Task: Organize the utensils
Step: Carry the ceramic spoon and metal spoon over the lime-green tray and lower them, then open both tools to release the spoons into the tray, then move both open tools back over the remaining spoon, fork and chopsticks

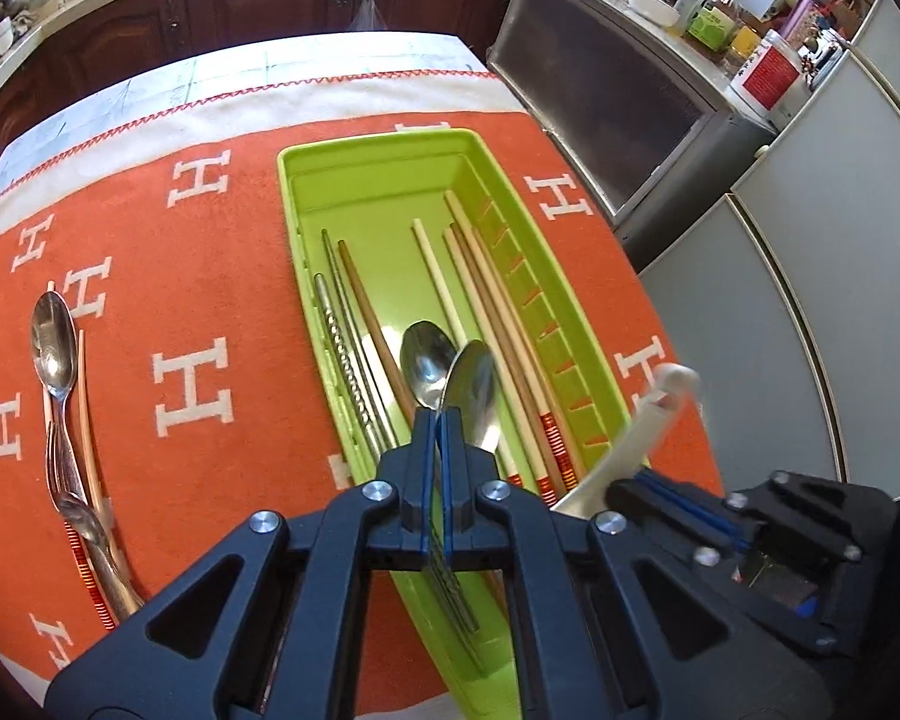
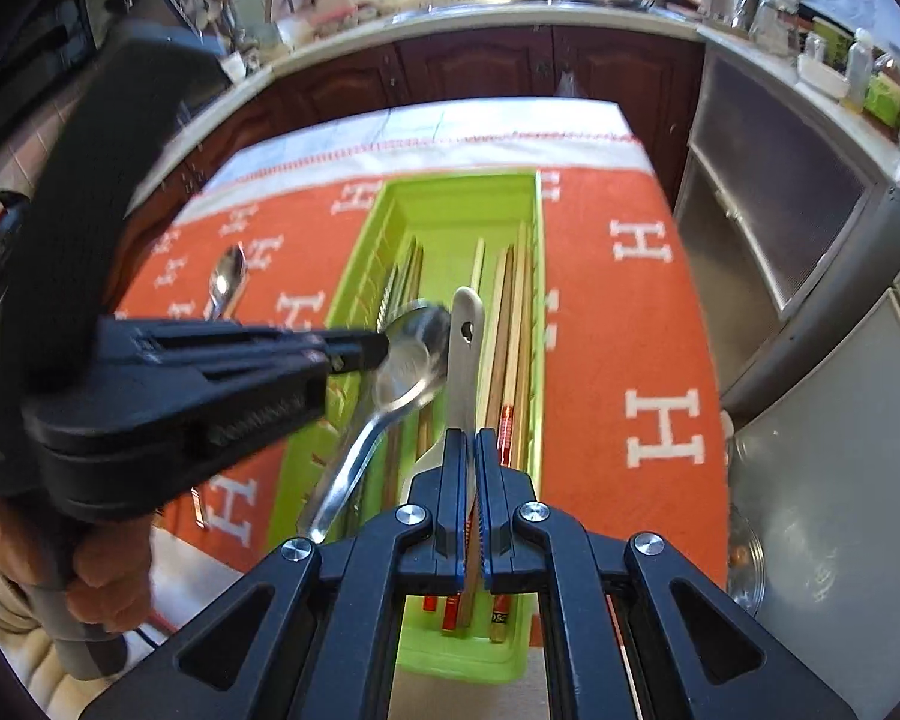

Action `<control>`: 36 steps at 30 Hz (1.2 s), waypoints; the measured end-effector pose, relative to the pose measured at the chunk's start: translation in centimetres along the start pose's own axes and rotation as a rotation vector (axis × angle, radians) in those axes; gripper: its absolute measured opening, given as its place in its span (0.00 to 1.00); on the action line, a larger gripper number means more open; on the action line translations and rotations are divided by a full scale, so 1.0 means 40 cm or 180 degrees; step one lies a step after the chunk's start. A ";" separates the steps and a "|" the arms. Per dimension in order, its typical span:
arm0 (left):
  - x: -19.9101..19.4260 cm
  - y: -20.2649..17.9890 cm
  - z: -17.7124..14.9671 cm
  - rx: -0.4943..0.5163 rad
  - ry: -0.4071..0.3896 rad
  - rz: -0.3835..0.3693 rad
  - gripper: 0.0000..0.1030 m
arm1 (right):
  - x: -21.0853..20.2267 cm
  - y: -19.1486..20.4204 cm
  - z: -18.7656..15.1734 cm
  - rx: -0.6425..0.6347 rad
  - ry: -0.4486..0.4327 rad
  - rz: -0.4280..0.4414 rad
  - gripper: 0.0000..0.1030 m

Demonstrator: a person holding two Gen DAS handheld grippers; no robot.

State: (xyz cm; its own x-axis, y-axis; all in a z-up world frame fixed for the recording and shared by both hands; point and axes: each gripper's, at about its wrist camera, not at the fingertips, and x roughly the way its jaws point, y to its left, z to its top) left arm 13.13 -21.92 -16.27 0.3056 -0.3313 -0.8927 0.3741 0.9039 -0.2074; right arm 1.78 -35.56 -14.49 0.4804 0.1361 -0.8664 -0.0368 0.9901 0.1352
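A lime-green utensil tray (image 1: 378,141) lies lengthwise on the orange cloth and holds several wooden chopsticks (image 1: 480,312), metal chopsticks (image 1: 345,354) and a metal spoon (image 1: 427,363). My left gripper (image 1: 439,420) is shut on a second metal spoon (image 1: 473,387), whose bowl sticks out past the fingertips over the tray. From the right wrist, the left gripper (image 2: 378,351) comes in from the left with that spoon (image 2: 411,360) above the tray (image 2: 462,183). My right gripper (image 2: 473,438) is shut on a white flat-handled utensil (image 2: 465,354) pointing over the tray. The right gripper (image 1: 630,483) and its utensil (image 1: 645,432) show at lower right.
On the cloth left of the tray lie a spoon (image 1: 51,342), a fork (image 1: 66,468) and pink chopsticks (image 1: 87,420). A grey cabinet (image 1: 618,102) stands close to the table's right edge. A person's hand (image 2: 108,576) grips the left tool's handle.
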 end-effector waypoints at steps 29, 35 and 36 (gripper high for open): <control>-0.313 0.220 -0.055 -0.0211 -0.0479 0.0686 0.43 | 0.021 0.124 0.127 0.0277 -0.0085 0.0259 0.33; -0.367 0.306 -0.076 -0.0438 -0.0570 0.0738 0.44 | -0.011 0.206 0.137 0.0122 -0.0156 0.0362 0.36; -0.376 0.324 -0.081 -0.0488 -0.0582 0.0752 0.44 | -0.014 0.222 0.140 0.0098 -0.0159 0.0382 0.36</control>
State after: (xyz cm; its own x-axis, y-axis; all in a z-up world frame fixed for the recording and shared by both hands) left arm 10.55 -4.36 -6.85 0.5253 -0.1383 -0.8396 0.1425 0.9871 -0.0735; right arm 6.09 -27.04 -10.10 0.5171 0.2509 -0.8183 -0.0700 0.9653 0.2517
